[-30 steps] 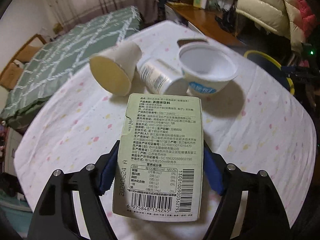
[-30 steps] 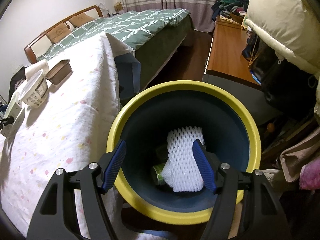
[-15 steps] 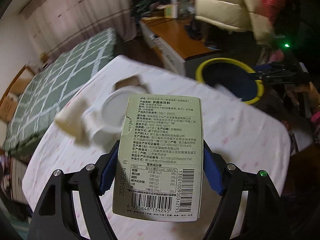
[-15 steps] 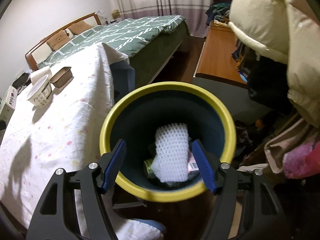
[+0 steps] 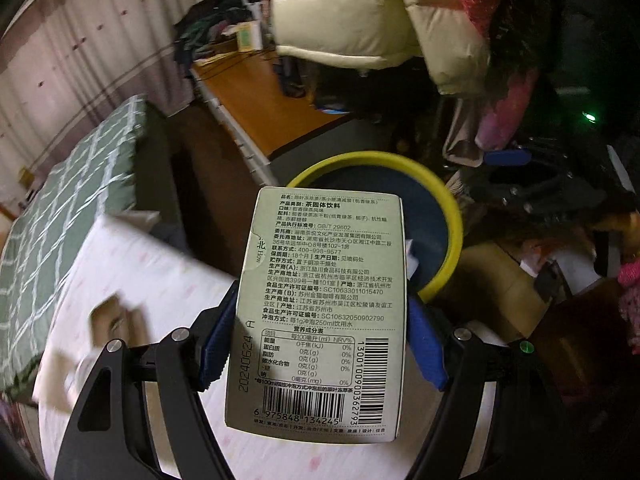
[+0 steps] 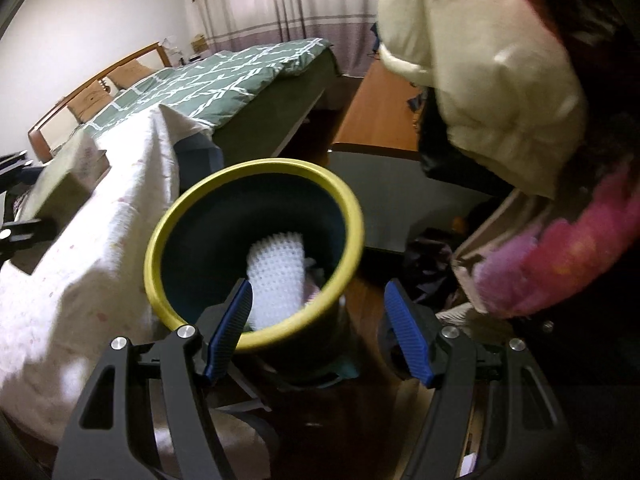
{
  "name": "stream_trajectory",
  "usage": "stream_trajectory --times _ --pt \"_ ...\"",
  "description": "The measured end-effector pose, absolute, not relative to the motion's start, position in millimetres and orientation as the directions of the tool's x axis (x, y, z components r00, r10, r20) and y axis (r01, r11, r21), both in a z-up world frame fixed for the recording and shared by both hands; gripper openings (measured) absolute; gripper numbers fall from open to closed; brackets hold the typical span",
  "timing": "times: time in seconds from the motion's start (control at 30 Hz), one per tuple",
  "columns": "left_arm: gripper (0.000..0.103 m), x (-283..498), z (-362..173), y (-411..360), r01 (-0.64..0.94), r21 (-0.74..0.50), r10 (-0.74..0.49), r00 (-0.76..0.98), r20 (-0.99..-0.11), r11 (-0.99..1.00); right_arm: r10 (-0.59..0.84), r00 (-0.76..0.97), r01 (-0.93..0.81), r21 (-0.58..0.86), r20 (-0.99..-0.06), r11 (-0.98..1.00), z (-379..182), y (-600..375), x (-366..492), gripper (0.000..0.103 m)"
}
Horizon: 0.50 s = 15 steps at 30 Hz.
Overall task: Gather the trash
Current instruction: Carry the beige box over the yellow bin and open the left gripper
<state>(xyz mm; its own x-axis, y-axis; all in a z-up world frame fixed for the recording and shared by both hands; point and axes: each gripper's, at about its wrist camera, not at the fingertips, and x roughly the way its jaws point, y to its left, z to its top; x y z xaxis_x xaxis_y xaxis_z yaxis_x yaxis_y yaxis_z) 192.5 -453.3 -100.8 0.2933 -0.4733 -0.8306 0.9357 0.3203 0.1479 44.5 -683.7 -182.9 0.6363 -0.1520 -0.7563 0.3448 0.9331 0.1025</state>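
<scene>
My left gripper [image 5: 320,328] is shut on a pale green tea box [image 5: 320,312] with printed text and barcodes, held above the table's far end. Beyond it stands the dark bin with a yellow rim [image 5: 450,216], partly hidden by the box. In the right wrist view the bin [image 6: 256,176] sits on the floor beside the table, with white foam netting [image 6: 276,272] inside. My right gripper [image 6: 316,328] is open and empty, just above the bin's near rim. The box and left gripper show blurred at the left edge [image 6: 60,188].
The table has a white dotted cloth [image 5: 140,280] with a blurred brown tray [image 5: 116,320] on it. A green bed [image 6: 224,76], a wooden desk [image 5: 256,100] and hanging puffy coats [image 6: 480,80] surround the bin. Clutter lies on the floor at right.
My left gripper has swung right with the box, from over the cups toward the bin. My right gripper has drawn back and right from over the bin.
</scene>
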Motion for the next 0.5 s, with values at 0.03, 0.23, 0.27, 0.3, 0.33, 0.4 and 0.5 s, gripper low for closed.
stream_trajectory --times 0.03,0.23,0.27,0.3,0.33,0.4,0.5 --pt "0.074 192.2 -104.7 -467.3 0.939 0.148 -0.473 0.288 -0.833 0.311 -0.157 0.636 0.350 0.102 -0.755 0.931 -182.6 -685.9 41.7 0.065" --pt "0.075 193.2 -130.3 -525.2 0.951 0.120 -0.469 0.247 -0.848 0.284 -0.180 0.632 0.380 0.099 -0.754 0.919 -181.8 -701.2 26.9 0.065" --pt "0.075 193.8 -134.1 -530.2 0.951 0.119 -0.468 0.247 -0.849 0.286 -0.182 0.631 0.383 0.099 -0.754 0.918 -182.0 -702.5 26.0 0.065" --pt "0.076 194.7 -138.4 -536.5 0.949 0.118 -0.465 0.249 -0.850 0.292 -0.185 0.629 0.388 0.099 -0.755 0.916 -182.4 -704.0 25.0 0.065" --pt "0.077 195.3 -141.8 -539.4 0.949 0.114 -0.463 0.247 -0.851 0.295 -0.185 0.627 0.391 0.100 -0.756 0.915 -182.4 -704.6 25.5 0.065" --pt "0.087 197.6 -145.0 -541.9 0.944 0.098 -0.468 0.244 -0.850 0.314 -0.181 0.627 0.388 0.102 -0.758 0.916 -182.9 -703.4 26.9 0.065" --pt "0.088 198.9 -140.3 -528.0 0.933 0.060 -0.485 0.239 -0.841 0.355 -0.174 0.626 0.380 0.101 -0.760 0.920 -183.9 -699.5 29.4 0.065"
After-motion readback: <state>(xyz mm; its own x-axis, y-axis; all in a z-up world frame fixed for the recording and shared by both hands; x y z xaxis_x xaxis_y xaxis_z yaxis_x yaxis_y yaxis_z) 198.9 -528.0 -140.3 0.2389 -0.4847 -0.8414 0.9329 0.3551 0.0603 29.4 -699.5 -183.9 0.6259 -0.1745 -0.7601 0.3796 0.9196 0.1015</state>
